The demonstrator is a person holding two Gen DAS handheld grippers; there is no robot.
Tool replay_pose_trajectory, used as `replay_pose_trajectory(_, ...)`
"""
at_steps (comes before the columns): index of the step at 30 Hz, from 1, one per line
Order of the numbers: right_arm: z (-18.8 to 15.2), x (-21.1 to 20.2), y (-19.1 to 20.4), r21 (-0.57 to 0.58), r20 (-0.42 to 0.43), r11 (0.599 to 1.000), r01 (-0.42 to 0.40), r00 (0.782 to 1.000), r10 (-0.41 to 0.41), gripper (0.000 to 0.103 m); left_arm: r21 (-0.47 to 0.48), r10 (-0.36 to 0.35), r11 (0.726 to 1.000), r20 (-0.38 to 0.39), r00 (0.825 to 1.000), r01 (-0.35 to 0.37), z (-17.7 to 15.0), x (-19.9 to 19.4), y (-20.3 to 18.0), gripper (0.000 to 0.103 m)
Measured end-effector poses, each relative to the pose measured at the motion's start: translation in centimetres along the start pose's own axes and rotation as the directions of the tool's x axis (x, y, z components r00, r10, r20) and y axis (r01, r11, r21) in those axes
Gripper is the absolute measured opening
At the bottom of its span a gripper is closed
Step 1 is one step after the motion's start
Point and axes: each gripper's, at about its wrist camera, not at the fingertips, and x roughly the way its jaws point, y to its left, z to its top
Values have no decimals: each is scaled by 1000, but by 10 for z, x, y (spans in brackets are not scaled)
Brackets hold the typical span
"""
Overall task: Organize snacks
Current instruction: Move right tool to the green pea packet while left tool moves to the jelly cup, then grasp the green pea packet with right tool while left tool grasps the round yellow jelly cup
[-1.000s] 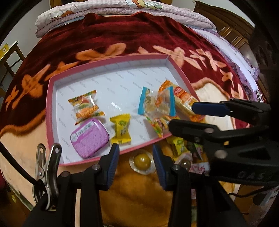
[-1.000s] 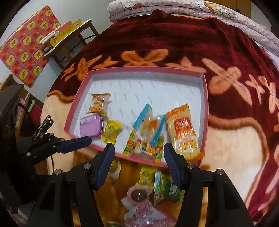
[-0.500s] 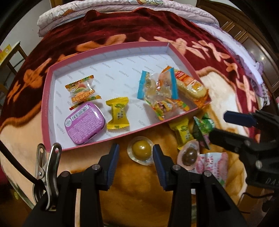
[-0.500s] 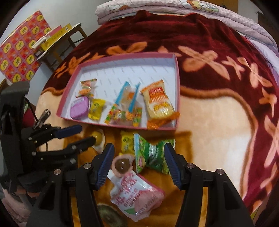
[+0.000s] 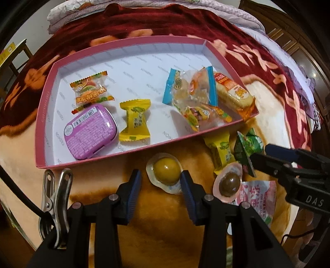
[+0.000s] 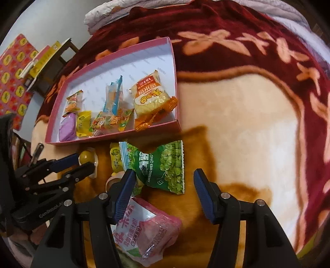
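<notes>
A pink-rimmed tray on the blanket holds a purple tin, a yellow candy and several packets. In front of it lie loose snacks. A yellow jelly cup sits just ahead of my left gripper, whose open jaws flank it without pressing. My right gripper is open over a green pea packet, which lies between its tips. A brown jelly cup, a second yellow candy and a pink packet lie close by. The right gripper also shows at the left view's right edge.
The red and cream floral blanket covers the bed, with bare cream area right of the tray. A folded quilt lies at the far end. A small wooden table with books stands off the bed's left side.
Both grippers have come down toward the loose snacks in front of the tray. The right one has shifted from above the tray's near edge to over the green packet and rolled.
</notes>
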Motion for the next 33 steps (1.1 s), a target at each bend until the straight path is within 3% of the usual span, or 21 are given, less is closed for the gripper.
replay_pose_trajectory(4,-2,9,0,10,-13,999,-32,999,32,62,-24,-1,1000,16,1000,2,1,1,2,42)
replay_pose_trajectory(18,-8,8,6,4,52,1000,-18,999,17,62,7,65,998,63,996,-65,-1,4,-13,44)
replay_pose_trajectory(21,-11,6,6,5,64,999,-34,997,33,56,6,65,998,67,996,-65,-1,4,-13,44)
replay_pose_trajectory(25,-13,2,4,29,78,997,-65,995,63,44,-1,45,999,73,996,-45,-2,1,-11,35)
replay_pose_trajectory(33,-18,-5,11,19,103,997,-72,992,70,40,-17,-1,1000,69,998,2,-7,-5,-7,34)
